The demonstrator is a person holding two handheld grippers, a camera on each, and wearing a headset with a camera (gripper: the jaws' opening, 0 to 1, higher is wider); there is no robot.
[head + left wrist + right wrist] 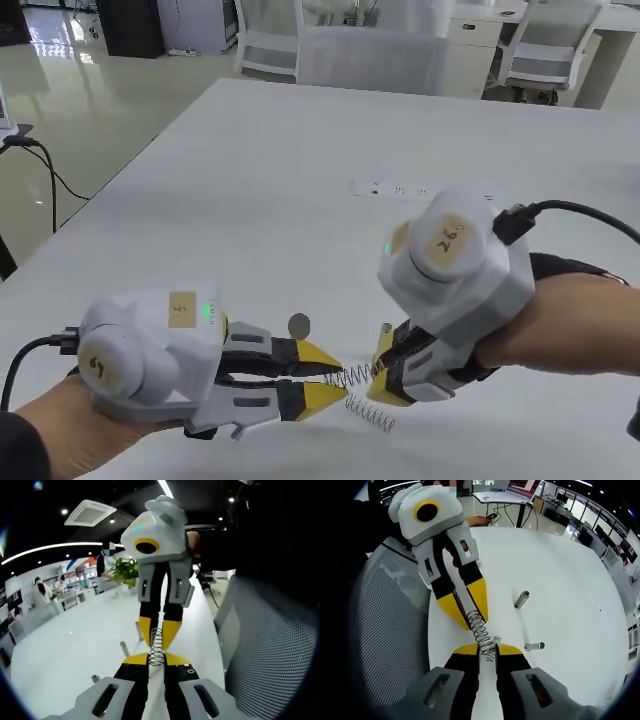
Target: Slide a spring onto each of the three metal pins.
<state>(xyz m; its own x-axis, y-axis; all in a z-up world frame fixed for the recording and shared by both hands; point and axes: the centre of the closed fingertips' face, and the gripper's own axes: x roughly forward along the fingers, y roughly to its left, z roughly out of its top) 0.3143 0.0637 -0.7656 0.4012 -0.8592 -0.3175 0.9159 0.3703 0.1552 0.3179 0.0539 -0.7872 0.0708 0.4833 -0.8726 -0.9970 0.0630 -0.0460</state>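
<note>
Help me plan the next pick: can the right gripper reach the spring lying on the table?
Probably not yet: the right gripper is shut on a held spring, though the loose spring lies unobstructed nearby.

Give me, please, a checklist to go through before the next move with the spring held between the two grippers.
1. Held spring bridges the tips of both grippers: ok.
2. Right gripper shut on its end of the spring: ok.
3. Left gripper shut on the other end: ok.
4. Spare spring lies free on the table beside the tips: ok.
5. Loose pin lies on the table, nothing on it: ok.
6. A pin already inside the held spring: cannot tell.
</note>
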